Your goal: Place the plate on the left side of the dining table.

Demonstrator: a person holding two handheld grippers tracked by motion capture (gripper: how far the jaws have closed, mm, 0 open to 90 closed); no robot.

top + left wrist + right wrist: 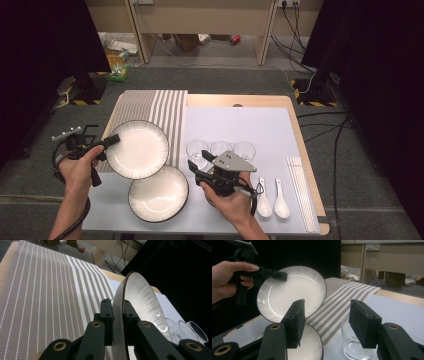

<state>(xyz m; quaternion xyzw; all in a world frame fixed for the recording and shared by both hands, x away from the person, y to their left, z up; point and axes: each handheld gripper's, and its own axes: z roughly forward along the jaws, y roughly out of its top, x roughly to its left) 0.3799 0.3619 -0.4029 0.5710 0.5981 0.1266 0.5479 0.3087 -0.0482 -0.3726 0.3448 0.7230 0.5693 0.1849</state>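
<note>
Right gripper (196, 169) low over grey mat (260, 125), jaws spread wide, nothing between, glass (354, 345) just ahead; second plate (159, 194) flat near front edge. Left gripper (111, 141) clenched on rim of plate (137, 149), lifted, tilted, above second plate and striped placemat (150, 107). Bare mat beyond glasses toward far edge

The table (300, 131) stood on grey carpet (210, 80). Black curtains (45, 45) hung at both sides. Behind it stood a wooden bench (200, 20) with boxes and clutter (117, 57) beneath, and black cables (295, 35) trailed from a wall socket (287, 3).
</note>
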